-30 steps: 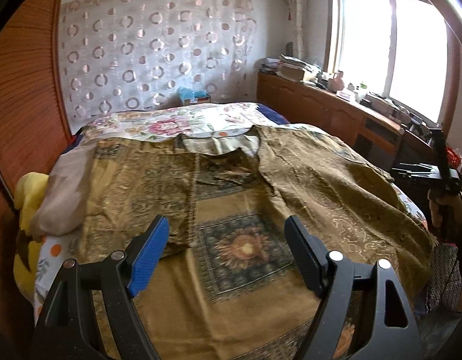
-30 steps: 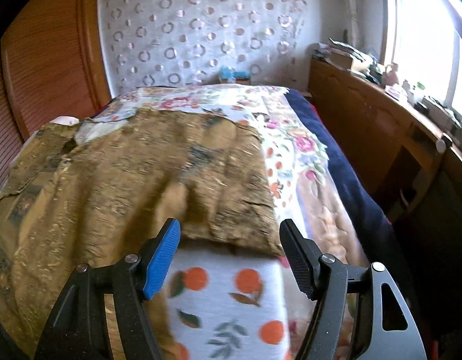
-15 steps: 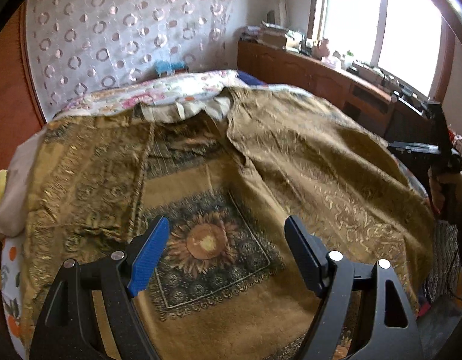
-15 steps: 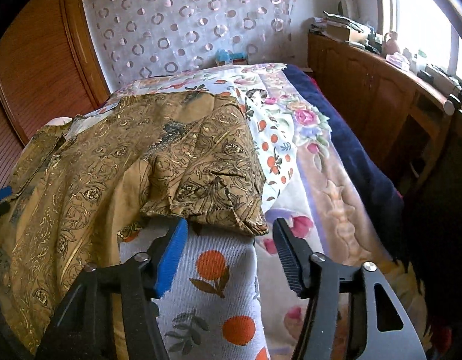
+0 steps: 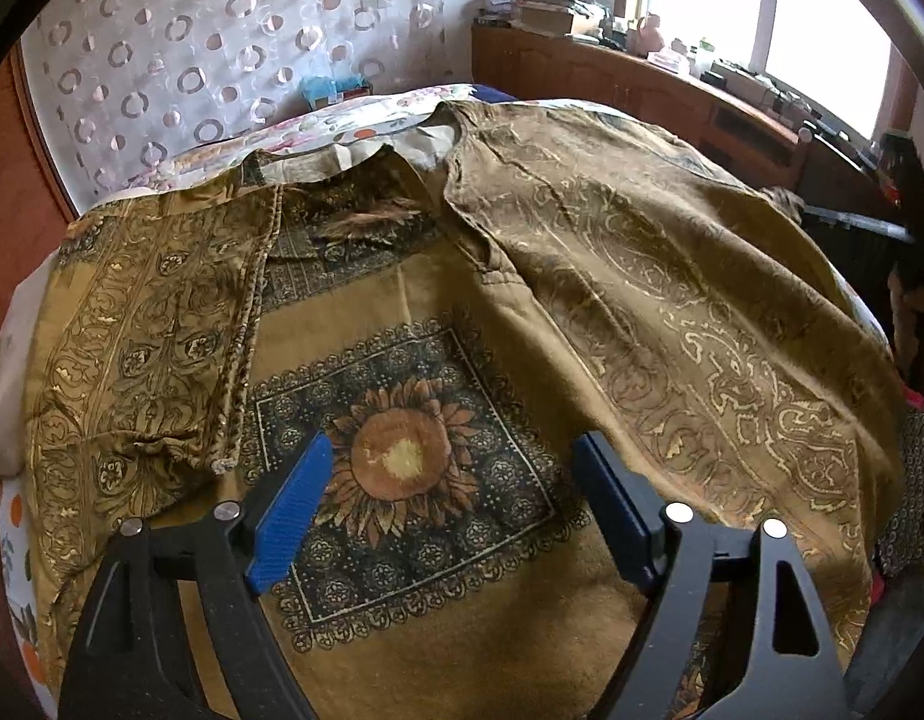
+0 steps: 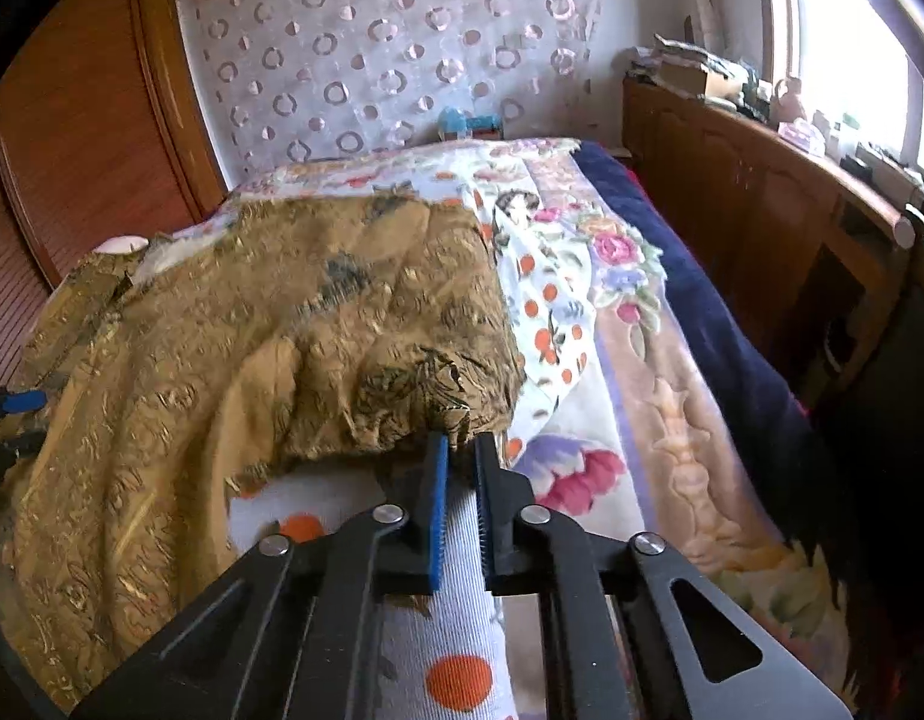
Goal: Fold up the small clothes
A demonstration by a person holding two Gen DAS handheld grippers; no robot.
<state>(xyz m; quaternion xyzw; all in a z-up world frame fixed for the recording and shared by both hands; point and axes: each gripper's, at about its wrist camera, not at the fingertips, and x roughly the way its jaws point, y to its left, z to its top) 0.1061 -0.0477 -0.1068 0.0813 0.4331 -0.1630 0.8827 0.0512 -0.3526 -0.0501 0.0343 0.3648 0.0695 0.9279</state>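
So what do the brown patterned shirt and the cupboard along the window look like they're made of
Brown shirt: thin woven cloth, probably cotton or a blend, matte with a printed pattern; it creases and drapes softly where the right tongs pinch its sleeve.
Cupboard: reddish-brown wood or wood veneer, slightly glossy, with panelled doors.

A home bedroom: a bed [image 6: 654, 372] with floral covers, a wooden wardrobe [image 6: 84, 138] at ten o'clock, a cluttered window ledge [image 6: 822, 138] at two o'clock.
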